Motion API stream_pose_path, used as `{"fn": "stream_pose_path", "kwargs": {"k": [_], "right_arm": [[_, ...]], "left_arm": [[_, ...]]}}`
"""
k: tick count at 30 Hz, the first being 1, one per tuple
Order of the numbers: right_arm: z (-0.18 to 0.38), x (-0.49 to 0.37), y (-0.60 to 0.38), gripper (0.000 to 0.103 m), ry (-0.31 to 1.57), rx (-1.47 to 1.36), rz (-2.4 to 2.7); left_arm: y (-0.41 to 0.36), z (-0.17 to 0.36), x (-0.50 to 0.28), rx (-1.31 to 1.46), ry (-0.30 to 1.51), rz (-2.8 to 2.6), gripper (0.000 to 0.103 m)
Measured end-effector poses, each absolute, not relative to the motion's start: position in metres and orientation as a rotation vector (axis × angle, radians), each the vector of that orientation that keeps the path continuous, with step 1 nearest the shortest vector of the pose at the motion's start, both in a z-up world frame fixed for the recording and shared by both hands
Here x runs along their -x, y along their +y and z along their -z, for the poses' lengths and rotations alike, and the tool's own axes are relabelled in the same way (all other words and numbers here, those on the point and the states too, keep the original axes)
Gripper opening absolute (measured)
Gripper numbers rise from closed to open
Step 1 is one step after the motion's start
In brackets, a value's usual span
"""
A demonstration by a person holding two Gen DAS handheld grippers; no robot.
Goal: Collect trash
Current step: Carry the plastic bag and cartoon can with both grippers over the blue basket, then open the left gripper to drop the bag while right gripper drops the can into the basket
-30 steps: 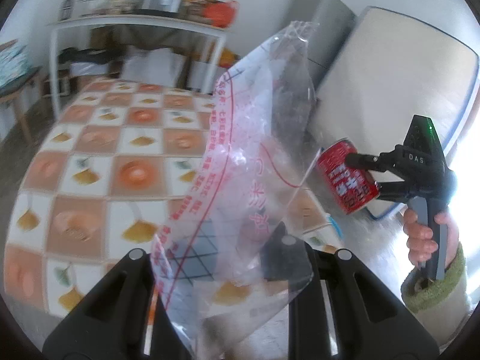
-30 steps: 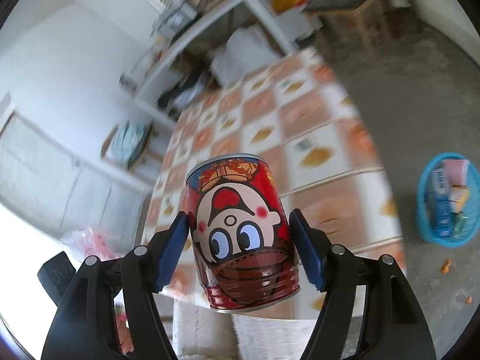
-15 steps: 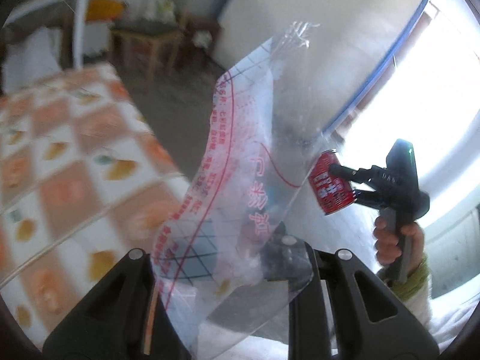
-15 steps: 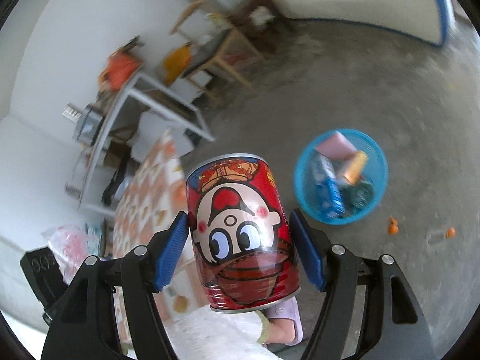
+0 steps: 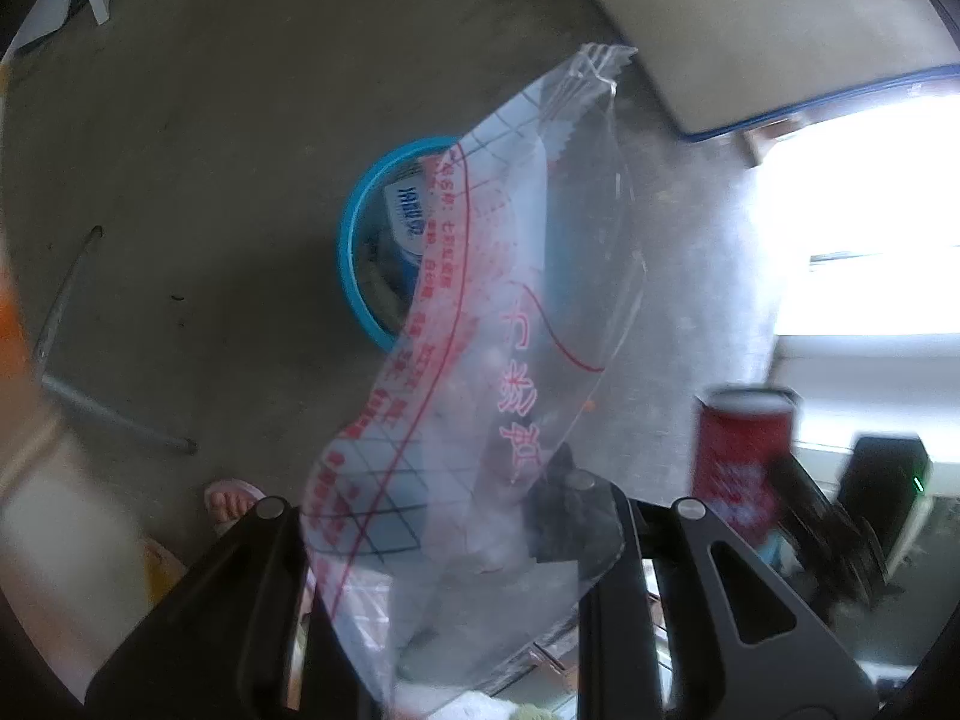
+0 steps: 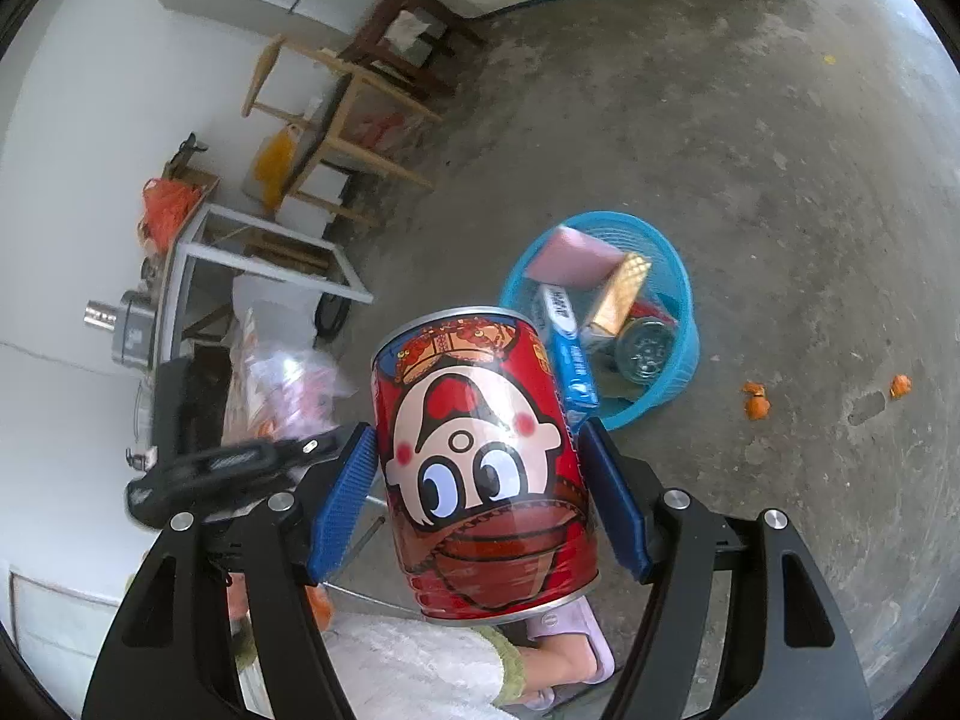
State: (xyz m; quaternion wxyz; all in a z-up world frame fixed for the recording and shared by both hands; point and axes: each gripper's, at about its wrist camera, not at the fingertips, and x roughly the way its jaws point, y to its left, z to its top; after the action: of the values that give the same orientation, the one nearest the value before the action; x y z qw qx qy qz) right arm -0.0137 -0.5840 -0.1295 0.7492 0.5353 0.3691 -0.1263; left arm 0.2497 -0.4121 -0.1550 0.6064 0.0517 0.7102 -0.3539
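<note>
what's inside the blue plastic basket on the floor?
The blue plastic basket holds a pink flat pack, a gold wafer-patterned box, a blue-and-white wrapper and a round metal can end. Its near side is covered by the red cartoon-face can.

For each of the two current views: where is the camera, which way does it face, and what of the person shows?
Left wrist: on the left gripper, facing down at the floor past its clear plastic bag; a slippered foot shows.
Right wrist: on the right gripper, angled down past its red can; a sleeve shows.
Shared: blue basket, can, bag.
</note>
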Motion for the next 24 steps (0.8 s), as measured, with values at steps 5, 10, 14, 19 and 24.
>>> {"fn": "stream_pose_path", "kwargs": {"k": [5, 10, 14, 19, 24], "right_arm": [[0.146, 0.021, -0.595, 0.067, 0.808, -1.202, 0.305], [0.162, 0.026, -0.602, 0.067, 0.818, -1.230, 0.323], [0.168, 0.027, -0.606, 0.067, 0.827, -1.240, 0.330], [0.172, 0.024, -0.609, 0.067, 0.839, -1.235, 0.334], [0.175, 0.015, -0.609, 0.067, 0.852, -1.230, 0.325]], "left_arm": [[-0.457, 0.196, -0.264, -0.201, 1.680, 0.757, 0.019], [-0.488, 0.213, -0.252, -0.255, 1.656, 0.764, 0.020], [-0.516, 0.224, -0.258, -0.222, 1.639, 0.811, 0.045], [-0.516, 0.226, -0.267, -0.132, 1.647, 0.783, 0.067], [-0.497, 0.208, -0.273, -0.080, 1.626, 0.808, 0.067]]}}
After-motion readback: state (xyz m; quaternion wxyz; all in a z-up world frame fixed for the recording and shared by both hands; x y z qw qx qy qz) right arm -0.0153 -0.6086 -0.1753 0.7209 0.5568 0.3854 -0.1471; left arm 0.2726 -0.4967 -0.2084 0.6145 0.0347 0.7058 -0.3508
